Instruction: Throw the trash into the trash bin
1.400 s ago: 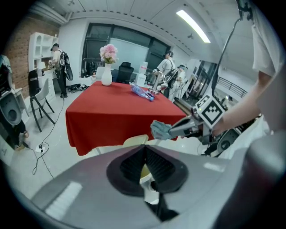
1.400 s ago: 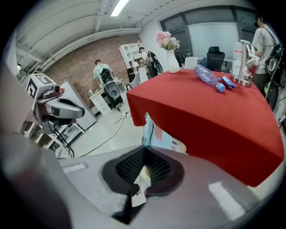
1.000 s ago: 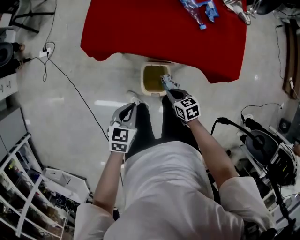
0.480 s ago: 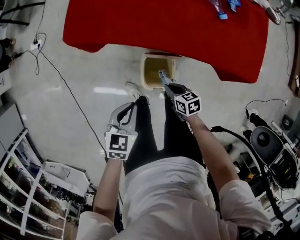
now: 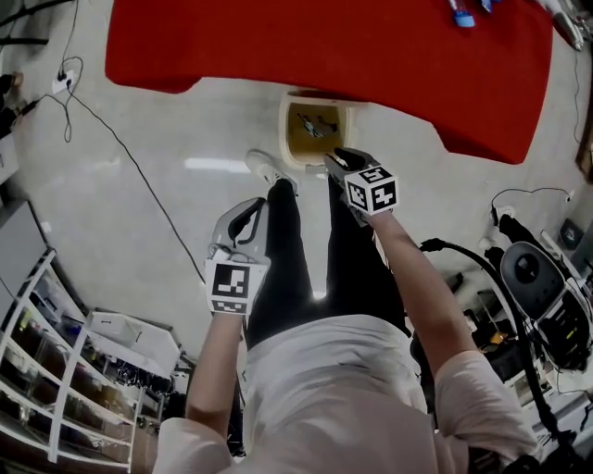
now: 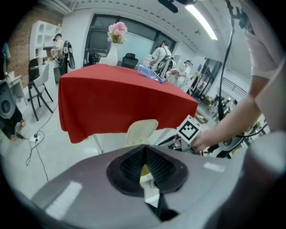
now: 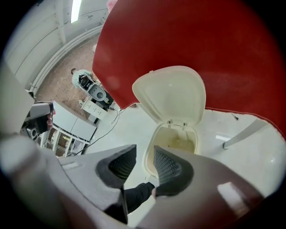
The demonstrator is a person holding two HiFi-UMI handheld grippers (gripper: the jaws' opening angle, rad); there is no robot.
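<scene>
The cream trash bin [image 5: 289, 139] stands on the floor at the red table's edge, lid [image 7: 172, 95] tipped up. A small crumpled piece of trash [image 5: 317, 126] lies inside it. My right gripper [image 5: 334, 156] hangs just over the bin's near rim. Its jaws have just been opening and stand open, a clear gap and nothing between them [image 7: 145, 157]. My left gripper [image 5: 251, 206] hangs lower left, away from the bin, above the person's leg. Its pads meet at the tip [image 6: 144, 151], so it is shut, with nothing seen in it.
A table under a red cloth [image 5: 324, 46] stretches beyond the bin, with bottles [image 5: 460, 13] on top. Black-trousered legs and a white shoe [image 5: 264, 171] stand just before the bin. A cable [image 5: 139, 167] crosses the floor at left. Shelving [image 5: 56, 370] is lower left, equipment [image 5: 537, 287] at right.
The right gripper held a bluish scrap over the bin; its jaws have parted and the scrap now lies inside. Both grippers have sunk lower.
</scene>
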